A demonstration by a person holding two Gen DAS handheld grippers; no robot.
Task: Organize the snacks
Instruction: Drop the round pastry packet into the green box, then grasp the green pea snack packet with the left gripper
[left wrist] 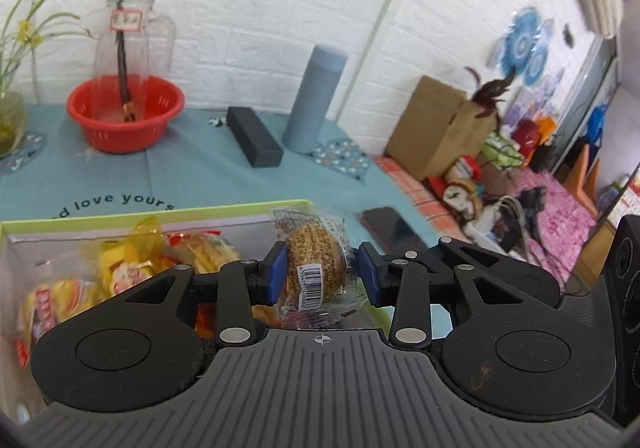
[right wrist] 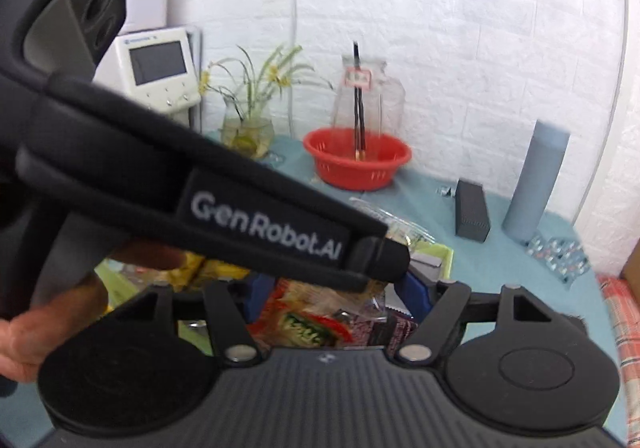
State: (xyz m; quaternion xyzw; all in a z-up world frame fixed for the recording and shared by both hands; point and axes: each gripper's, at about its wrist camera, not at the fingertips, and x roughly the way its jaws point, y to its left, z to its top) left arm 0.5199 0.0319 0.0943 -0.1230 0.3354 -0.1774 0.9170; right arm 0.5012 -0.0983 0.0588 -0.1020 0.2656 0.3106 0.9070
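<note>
A wrapped round cake (left wrist: 316, 268) is pinched between the blue pads (left wrist: 277, 274) of the left gripper (left wrist: 322, 274), at the centre of the left wrist view; the left pad presses on the cake itself and the right pad on the clear wrapper beside the barcode label. Below and to the left of the cake, a green-rimmed box (left wrist: 240, 206) is seen, with yellow snack packets (left wrist: 120, 268) lying inside it. Beyond the box, on the teal tablecloth (left wrist: 192, 171), a black case (left wrist: 254, 141) and a grey-blue flask (left wrist: 314, 103) stand near the middle of the frame, and a red basket (left wrist: 125, 113) with a glass jug (left wrist: 132, 39) in it is placed at the upper left. A dark phone (left wrist: 390, 228) lies to the right of the box.

In the right wrist view, a red and green snack packet (right wrist: 308, 324) is seen between the arms of the right gripper (right wrist: 332, 288), low in the centre. The fingertips are covered by a black strap (right wrist: 224, 199) that crosses the frame from the left, so it cannot be told whether the packet is pinched. A hand (right wrist: 48, 328) is visible at the lower left edge.
</note>
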